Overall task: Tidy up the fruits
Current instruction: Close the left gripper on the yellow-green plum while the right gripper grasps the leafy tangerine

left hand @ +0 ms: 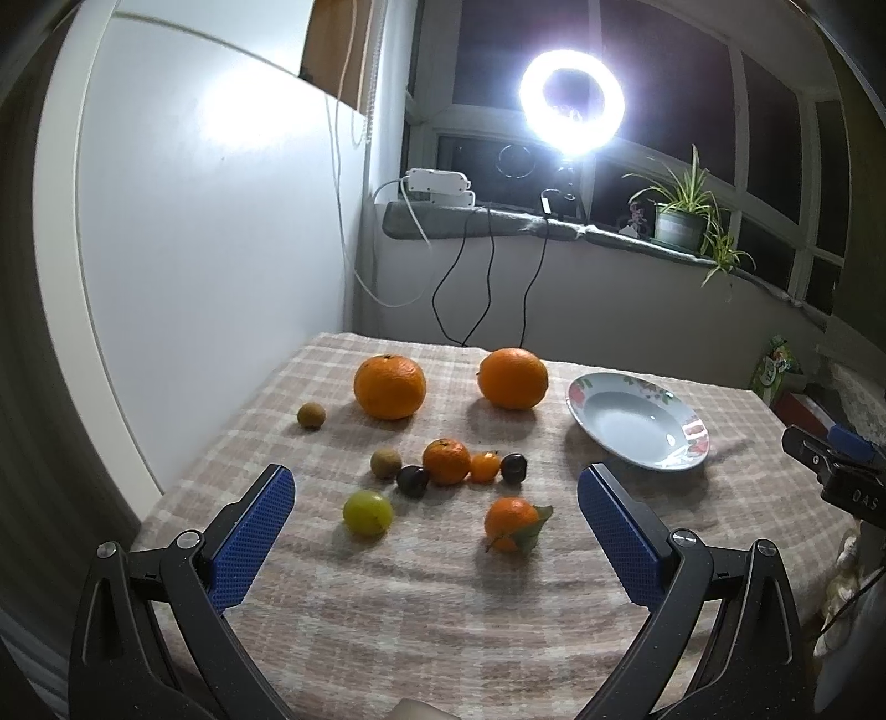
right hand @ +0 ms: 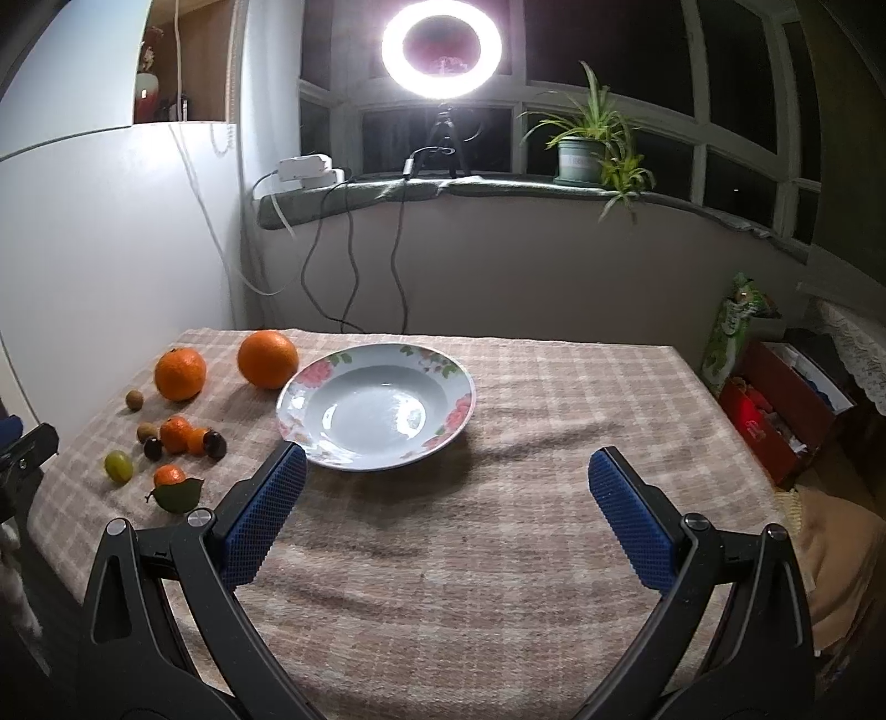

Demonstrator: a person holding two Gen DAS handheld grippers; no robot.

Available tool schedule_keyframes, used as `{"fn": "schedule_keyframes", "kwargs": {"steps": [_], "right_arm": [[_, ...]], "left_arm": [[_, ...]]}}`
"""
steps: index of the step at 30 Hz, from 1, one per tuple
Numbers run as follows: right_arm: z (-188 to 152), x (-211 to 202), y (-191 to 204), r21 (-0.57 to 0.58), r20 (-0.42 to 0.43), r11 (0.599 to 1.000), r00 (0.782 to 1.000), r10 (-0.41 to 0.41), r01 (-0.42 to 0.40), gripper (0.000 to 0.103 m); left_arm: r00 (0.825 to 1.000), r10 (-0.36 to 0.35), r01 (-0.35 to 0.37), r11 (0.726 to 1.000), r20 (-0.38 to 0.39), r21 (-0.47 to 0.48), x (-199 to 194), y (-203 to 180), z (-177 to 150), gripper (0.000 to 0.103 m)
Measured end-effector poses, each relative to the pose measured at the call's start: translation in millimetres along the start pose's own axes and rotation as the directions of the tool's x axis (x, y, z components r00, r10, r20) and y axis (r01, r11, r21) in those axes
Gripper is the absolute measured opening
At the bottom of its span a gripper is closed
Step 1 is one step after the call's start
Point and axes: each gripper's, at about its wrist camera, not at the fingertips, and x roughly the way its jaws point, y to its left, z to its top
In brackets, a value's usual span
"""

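Home dining corner, checked tablecloth point(right hand: 498, 554), floral plate point(right hand: 459, 387), potted plant point(right hand: 581, 158) on windowsill, ring light point(right hand: 441, 47)

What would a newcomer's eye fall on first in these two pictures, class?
First the glaring ring light on the window sill at the back. Next the two big oranges at the far side of the checked tablecloth, with the empty flowered plate to their right. Both grippers hang open in front.

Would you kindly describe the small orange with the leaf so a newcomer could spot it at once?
Start at the flowered plate on the checked tablecloth; the fruit lies to its left. Nearest the left gripper sits the leafy mandarin, apart from the cluster, the only fruit bearing a green leaf.
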Motion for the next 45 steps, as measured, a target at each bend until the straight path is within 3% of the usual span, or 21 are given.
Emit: {"fn": "schedule_keyframes", "kwargs": {"steps": [5, 10, 17, 20, 25, 32, 37, 45], "right_arm": [[-3, 8, 13, -0.062, 0.008, 0.992, 0.994, 0.108, -0.108, 0.103], [-3, 24, 34, -0.107, -0.061, 0.971, 0.976, 0.207, -0.213, 0.103], [-6, 47, 80, -0.191, -0.185, 0.896, 0.912, 0.367, -0.400, 0.103], [-6, 64, 101, -0.205, -0.248, 0.856, 0.871, 0.425, -0.475, 0.103], [-3, 87, 126, -0.193, -0.318, 0.823, 0.828, 0.462, -0.533, 0.099], [3, 116, 161, -0.186, -0.452, 0.782, 0.759, 0.470, -0.595, 0.087], [-2, 136, 175, -0.196, -0.516, 0.773, 0.734, 0.442, -0.603, 0.067], [-7, 147, 182, -0.159, -0.553, 0.754, 0.690, 0.468, -0.638, 0.058]], "left_arm": [[0.999, 0.025, -0.026, 1.000, -0.027, -0.018, 7, 16, -6, 0.102], [0.998, 0.025, -0.027, 0.999, -0.062, -0.037, 14, 32, -15, 0.101], [0.990, -0.031, 0.015, 0.994, -0.136, -0.112, 39, 58, -23, 0.082], [0.986, -0.047, 0.024, 0.990, -0.162, -0.142, 52, 68, -25, 0.074], [0.979, -0.088, 0.056, 0.983, -0.184, -0.173, 64, 77, -26, 0.064], [0.973, -0.114, 0.078, 0.981, -0.200, -0.179, 80, 79, -23, 0.060], [0.967, -0.127, 0.090, 0.982, -0.223, -0.168, 90, 78, -24, 0.056], [0.959, -0.134, 0.096, 0.983, -0.251, -0.159, 104, 76, -24, 0.052]]}}
